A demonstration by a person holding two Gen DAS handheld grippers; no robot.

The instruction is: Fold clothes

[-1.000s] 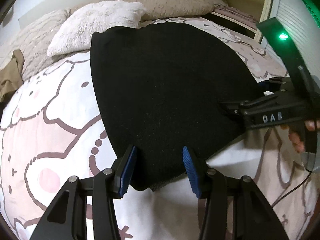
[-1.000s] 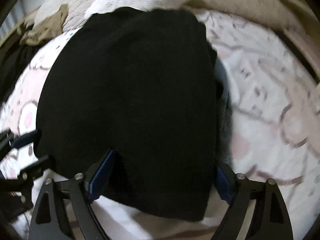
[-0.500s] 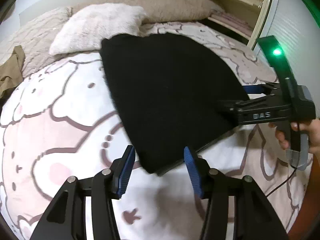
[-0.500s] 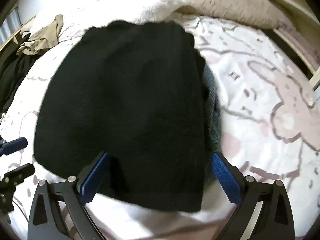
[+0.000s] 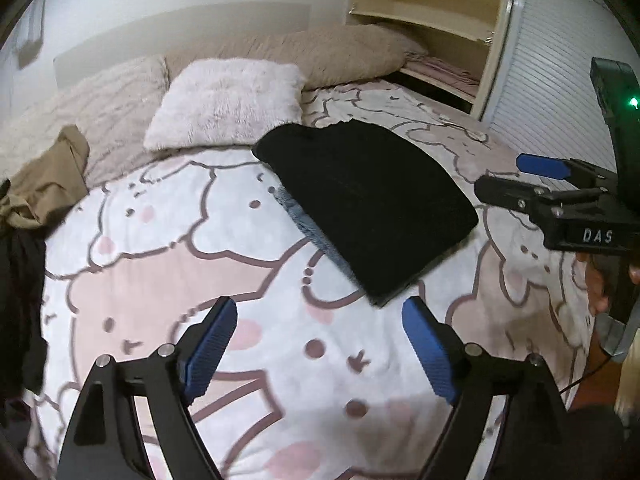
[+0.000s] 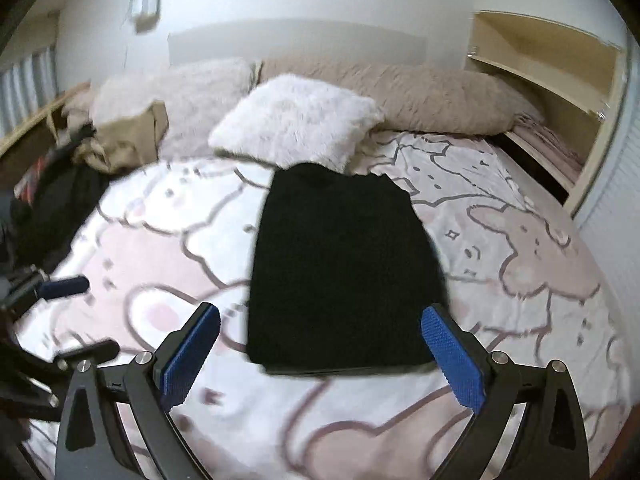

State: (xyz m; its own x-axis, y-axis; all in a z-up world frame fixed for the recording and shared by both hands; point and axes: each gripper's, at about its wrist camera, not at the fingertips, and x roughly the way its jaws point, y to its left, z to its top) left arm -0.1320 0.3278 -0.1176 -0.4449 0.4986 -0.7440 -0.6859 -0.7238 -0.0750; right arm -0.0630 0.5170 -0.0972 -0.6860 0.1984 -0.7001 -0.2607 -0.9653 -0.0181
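A black garment [image 5: 372, 204] lies folded in a flat rectangle on the patterned bedspread [image 5: 200, 264]; it also shows in the right wrist view [image 6: 340, 272]. A strip of blue-grey fabric [image 5: 308, 224] peeks out under its left edge. My left gripper [image 5: 320, 344] is open and empty, held above the bed short of the garment's near corner. My right gripper [image 6: 320, 356] is open and empty, just short of the garment's near edge. The right gripper [image 5: 540, 176] also shows at the right of the left wrist view.
A fluffy white pillow [image 6: 296, 120] and beige pillows [image 6: 420, 92] lie at the head of the bed. A tan garment [image 5: 52, 184] and dark clothes [image 5: 20, 300] are heaped at the left. A shelf unit [image 5: 432, 28] and slatted door [image 5: 552, 92] stand at the right.
Both grippers have pulled back and up from the black garment and opened wider. The garment now lies flat and free on the bed, farther from both.
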